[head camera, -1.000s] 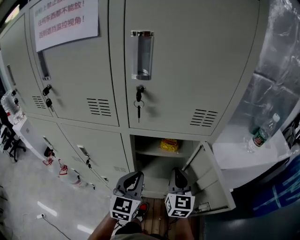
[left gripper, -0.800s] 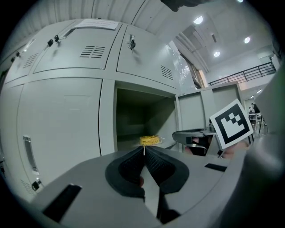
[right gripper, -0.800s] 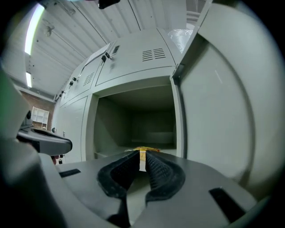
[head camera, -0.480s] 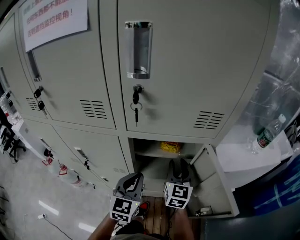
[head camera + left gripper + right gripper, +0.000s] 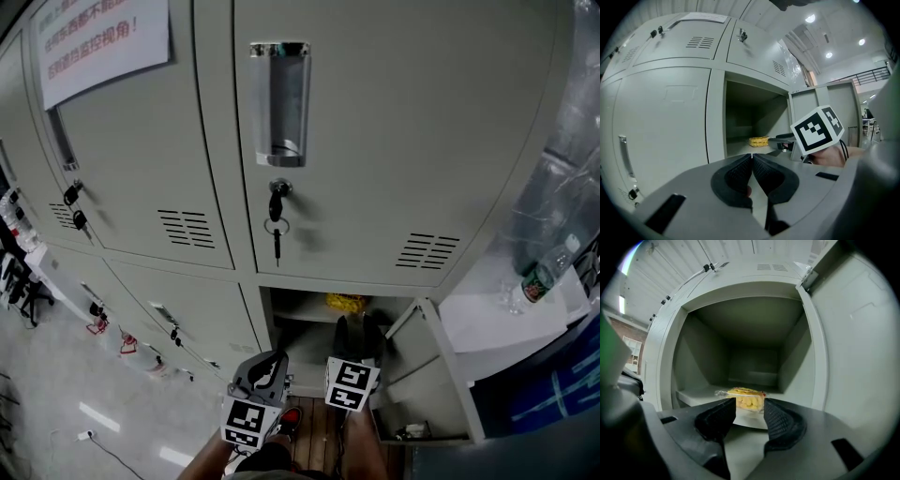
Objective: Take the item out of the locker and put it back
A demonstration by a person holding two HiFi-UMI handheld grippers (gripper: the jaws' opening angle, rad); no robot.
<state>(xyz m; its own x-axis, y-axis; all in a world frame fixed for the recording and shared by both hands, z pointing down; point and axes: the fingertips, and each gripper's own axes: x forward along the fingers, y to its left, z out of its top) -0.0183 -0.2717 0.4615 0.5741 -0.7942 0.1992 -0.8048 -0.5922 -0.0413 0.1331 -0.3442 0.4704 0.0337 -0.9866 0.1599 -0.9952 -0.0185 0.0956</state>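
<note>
right claw (image 5: 749, 408): opening, nothing between, yellow packet (image 5: 746, 401) just ahead | left claw (image 5: 752, 157): clenched, empty

— Where does the head view look from?
— High up, steeply down the locker fronts (image 5: 394, 141); the open locker (image 5: 300, 342) sits lower centre. Both gripper views face it from low, the right nearest.

Right gripper (image 5: 750, 405) deeper in locker (image 5: 754, 329), empty jaws opening
</note>
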